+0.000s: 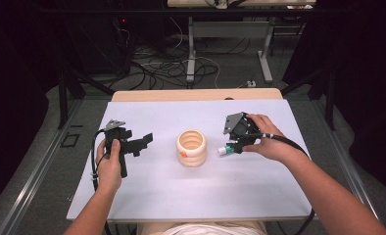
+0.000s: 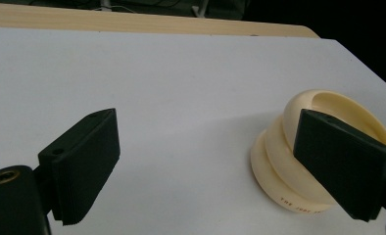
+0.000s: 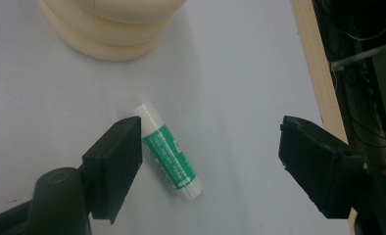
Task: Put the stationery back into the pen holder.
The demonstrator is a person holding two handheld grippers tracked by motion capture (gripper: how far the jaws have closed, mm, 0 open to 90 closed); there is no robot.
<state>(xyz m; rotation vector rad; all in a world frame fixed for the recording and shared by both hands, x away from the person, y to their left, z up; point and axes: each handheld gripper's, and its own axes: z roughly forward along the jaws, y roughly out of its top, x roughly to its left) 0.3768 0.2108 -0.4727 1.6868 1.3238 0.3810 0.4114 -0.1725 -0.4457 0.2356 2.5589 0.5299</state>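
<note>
Currently the right hand-held gripper [image 3: 210, 161] hovers wide open over the green-and-white glue stick [image 3: 169, 156], which lies flat on the white worktop [image 1: 147, 191] near the cream ribbed cup [image 1: 191, 148]. Left hand-held gripper [image 2: 208, 166] is open and empty, beside that cup.

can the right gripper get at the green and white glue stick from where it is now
Probably yes. The right gripper hangs over the green and white glue stick, which lies flat on the white table sheet, jaws open and nothing between. The cream ribbed ring-shaped cup stands apart, so it should not block.
</note>
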